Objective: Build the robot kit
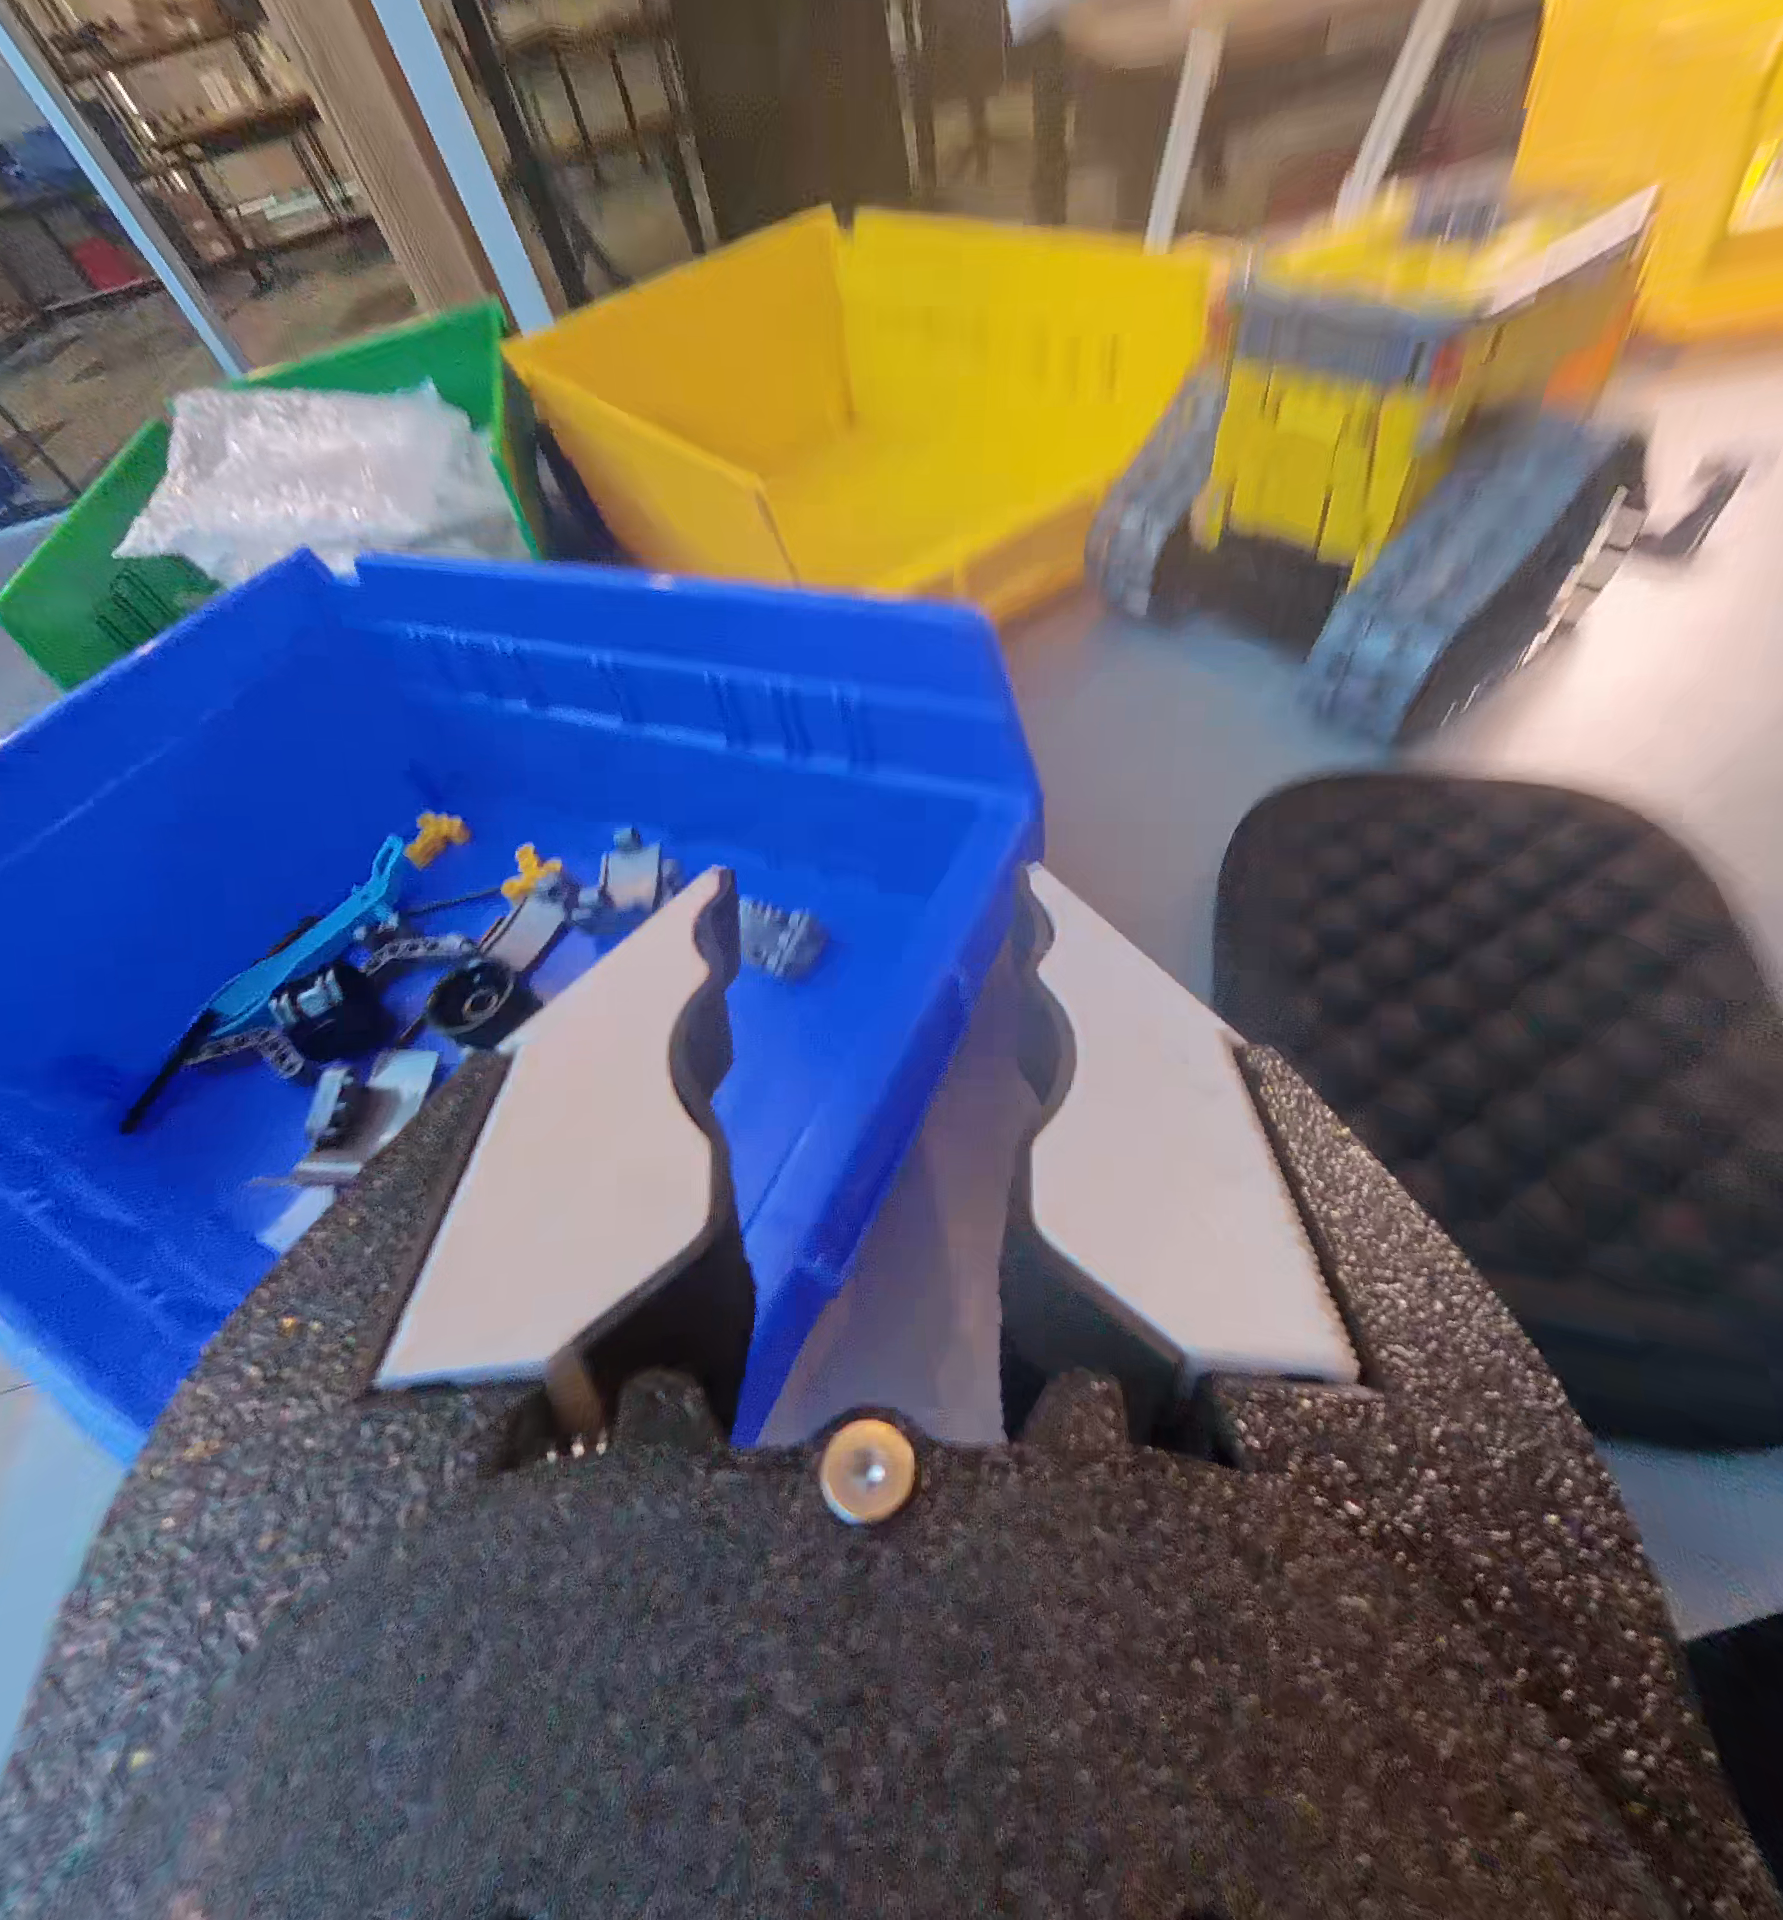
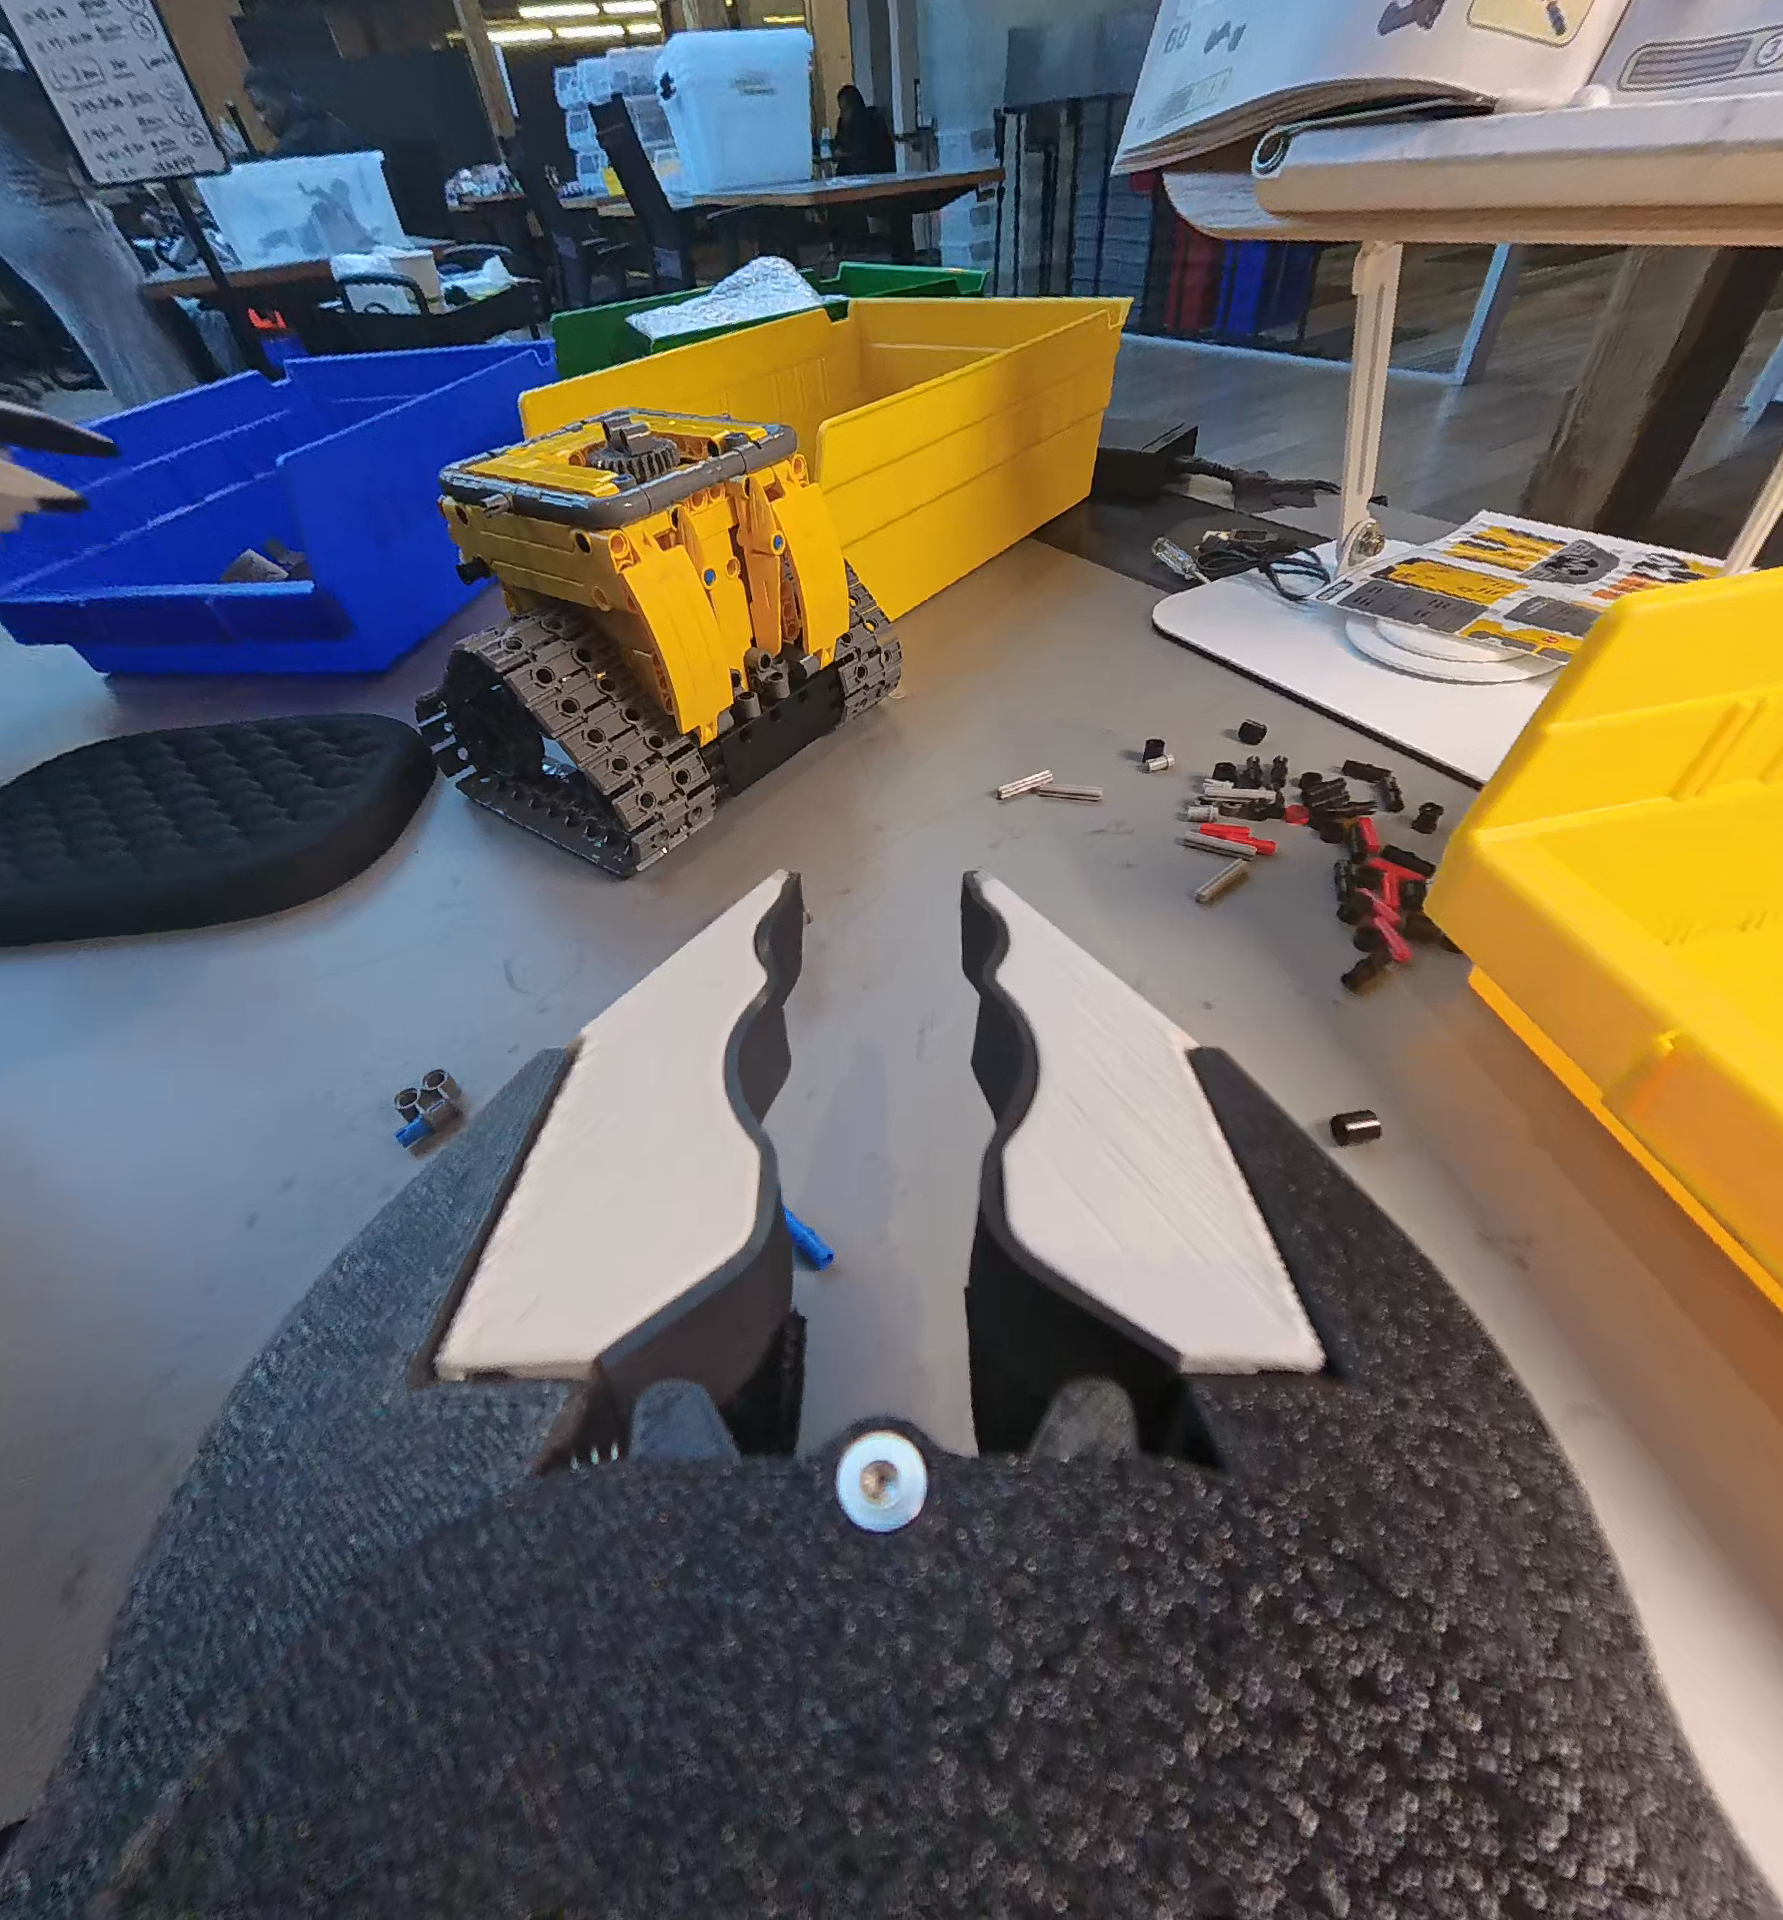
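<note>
Hovering over one blue plastic bin (image 1: 243, 748) of loose brick parts (image 1: 399, 977), my left gripper (image 1: 876, 914) gapes empty. Right of it stand two yellow plastic bins (image 2: 970, 416) and one tracked yellow brick vehicle (image 2: 658, 623); my right gripper (image 2: 882, 904), jaws apart, holds nothing above the grey table (image 2: 243, 1039).

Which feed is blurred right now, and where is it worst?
Left wrist view: motion blur, worst on the tracked yellow model and black pad; the blue bin is clearer. Right wrist view: sharp, the model crisp, only fisheye bending at the edges.
</note>
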A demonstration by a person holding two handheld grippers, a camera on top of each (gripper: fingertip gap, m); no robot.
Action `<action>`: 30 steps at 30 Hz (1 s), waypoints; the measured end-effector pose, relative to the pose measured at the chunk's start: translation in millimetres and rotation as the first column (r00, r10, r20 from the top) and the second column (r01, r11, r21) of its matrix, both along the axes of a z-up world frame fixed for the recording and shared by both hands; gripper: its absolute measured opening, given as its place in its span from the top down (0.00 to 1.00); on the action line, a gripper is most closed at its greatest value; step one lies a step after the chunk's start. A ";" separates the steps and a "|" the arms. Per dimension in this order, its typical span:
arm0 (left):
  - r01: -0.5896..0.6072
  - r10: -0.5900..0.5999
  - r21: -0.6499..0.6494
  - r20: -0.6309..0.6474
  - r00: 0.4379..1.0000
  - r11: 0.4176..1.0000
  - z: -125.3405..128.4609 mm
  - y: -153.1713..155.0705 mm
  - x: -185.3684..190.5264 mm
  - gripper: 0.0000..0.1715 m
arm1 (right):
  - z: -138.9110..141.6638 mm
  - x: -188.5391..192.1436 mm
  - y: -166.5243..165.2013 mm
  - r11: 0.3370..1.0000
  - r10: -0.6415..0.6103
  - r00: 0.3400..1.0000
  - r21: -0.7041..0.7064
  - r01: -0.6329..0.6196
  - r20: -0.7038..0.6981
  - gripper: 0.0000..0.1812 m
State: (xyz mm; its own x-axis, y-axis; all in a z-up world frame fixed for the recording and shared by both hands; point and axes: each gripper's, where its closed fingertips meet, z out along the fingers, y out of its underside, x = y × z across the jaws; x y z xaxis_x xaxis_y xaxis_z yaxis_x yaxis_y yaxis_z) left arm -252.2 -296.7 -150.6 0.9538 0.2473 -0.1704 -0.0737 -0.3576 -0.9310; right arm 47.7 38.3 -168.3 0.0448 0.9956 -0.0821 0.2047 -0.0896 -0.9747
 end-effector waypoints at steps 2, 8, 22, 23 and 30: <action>-0.007 -0.006 0.145 0.089 0.996 0.989 26.0 7.0 2.8 0.68 | 2.7 1.2 4.6 1.000 -0.025 1.000 0.010 0.025 -0.015 0.82; -0.033 -0.028 0.316 0.187 0.982 0.948 65.9 51.1 -2.5 0.62 | 4.6 7.9 11.3 0.994 -0.076 0.997 0.080 0.077 -0.019 0.76; -0.137 0.125 -0.418 -0.055 0.991 0.898 61.7 206.3 -197.9 0.69 | 7.8 13.8 4.4 0.993 -0.046 0.998 0.105 0.050 -0.042 0.76; -0.170 0.156 -0.487 -0.070 0.985 0.857 53.3 207.2 -228.0 0.67 | 8.2 14.6 4.6 0.994 -0.046 0.998 0.102 0.050 -0.045 0.76; -0.144 0.180 -0.757 -0.036 0.983 0.637 -13.8 213.8 -344.8 0.40 | 8.3 16.6 11.2 0.994 -0.076 0.996 0.075 0.080 -0.053 0.76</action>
